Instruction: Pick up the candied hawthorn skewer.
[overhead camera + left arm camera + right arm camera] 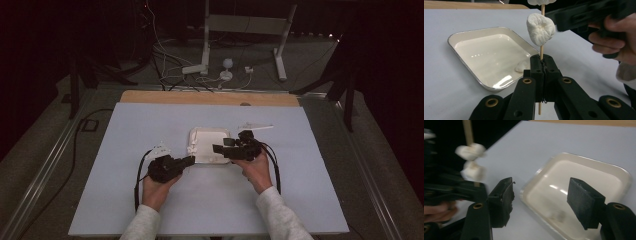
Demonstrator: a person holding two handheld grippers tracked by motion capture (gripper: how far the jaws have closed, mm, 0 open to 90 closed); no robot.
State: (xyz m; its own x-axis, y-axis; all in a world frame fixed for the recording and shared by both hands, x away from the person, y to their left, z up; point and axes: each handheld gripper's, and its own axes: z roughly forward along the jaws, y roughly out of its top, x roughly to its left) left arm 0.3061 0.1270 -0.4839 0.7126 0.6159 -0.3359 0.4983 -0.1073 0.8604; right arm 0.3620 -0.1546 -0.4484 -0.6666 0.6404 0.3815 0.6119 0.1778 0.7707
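Observation:
My left gripper (543, 61) is shut on a thin wooden skewer (541, 51) held upright, with a white marshmallow (540, 28) threaded on it and a second one (540, 2) above. In the high view the left gripper (190, 160) sits at the near left corner of a white square tray (210, 134). One marshmallow (522, 66) lies in the tray (464, 41). My right gripper (541, 195) is open over the tray's (621, 173) edge, empty, a short way from the skewered marshmallows (471, 152). The right gripper (216, 148) points left toward the skewer.
A white sheet (150, 125) covers the table, with a strip of wooden board (210, 97) along the far edge. Beyond it are a white stand (245, 25) and cables (170, 60) on the floor. Metal rails (45, 160) flank the table.

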